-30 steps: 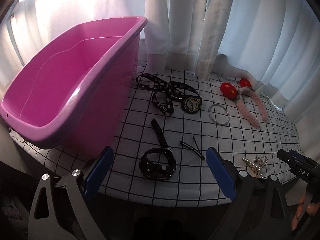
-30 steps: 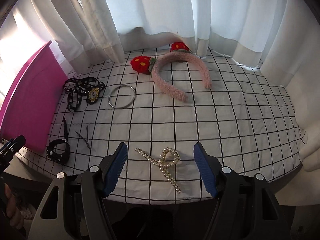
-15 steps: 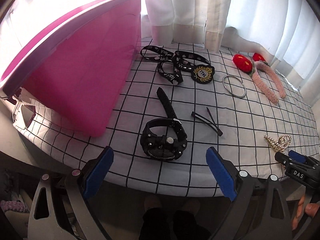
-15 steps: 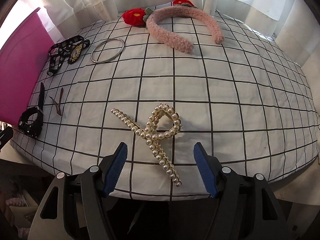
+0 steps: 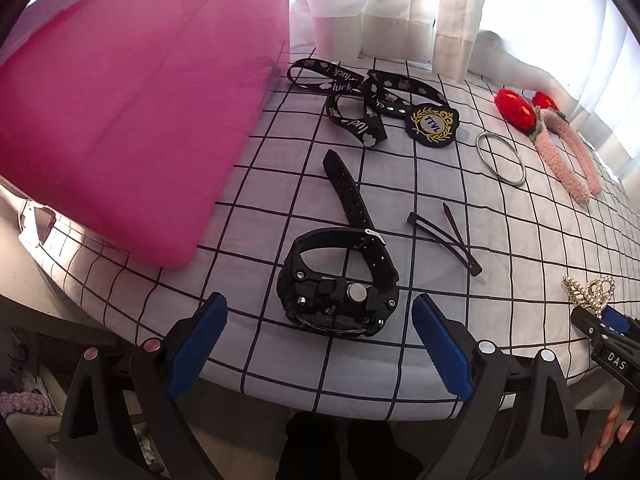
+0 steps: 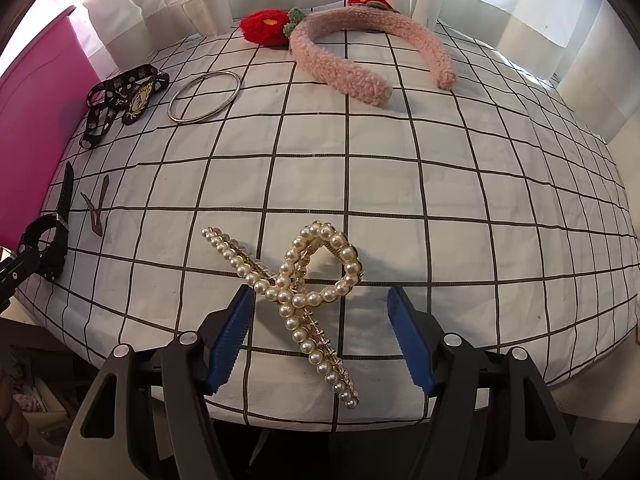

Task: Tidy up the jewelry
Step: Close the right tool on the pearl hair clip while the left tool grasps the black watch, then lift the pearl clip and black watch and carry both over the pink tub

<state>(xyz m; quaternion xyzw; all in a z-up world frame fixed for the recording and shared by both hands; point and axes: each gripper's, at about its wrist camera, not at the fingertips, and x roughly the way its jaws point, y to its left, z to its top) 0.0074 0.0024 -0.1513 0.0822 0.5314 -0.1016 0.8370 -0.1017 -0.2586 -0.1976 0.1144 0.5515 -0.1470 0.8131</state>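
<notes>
- Watch (image 5: 340, 280), black and chunky, lies near the table's front edge in the left wrist view, just ahead of the left gripper (image 5: 318, 340), whose blue pads stand wide apart and empty. Its stiff case looks the best hold, its strap floppy. The pink tub (image 5: 120, 120) sits at the left edge.
- Pearl hair claw (image 6: 296, 292) lies at the front edge in the right wrist view, partly between the spread, empty fingers of the right gripper (image 6: 320, 332). Rigid but likely slippery and fragile; the crossed middle suits a grip.
</notes>
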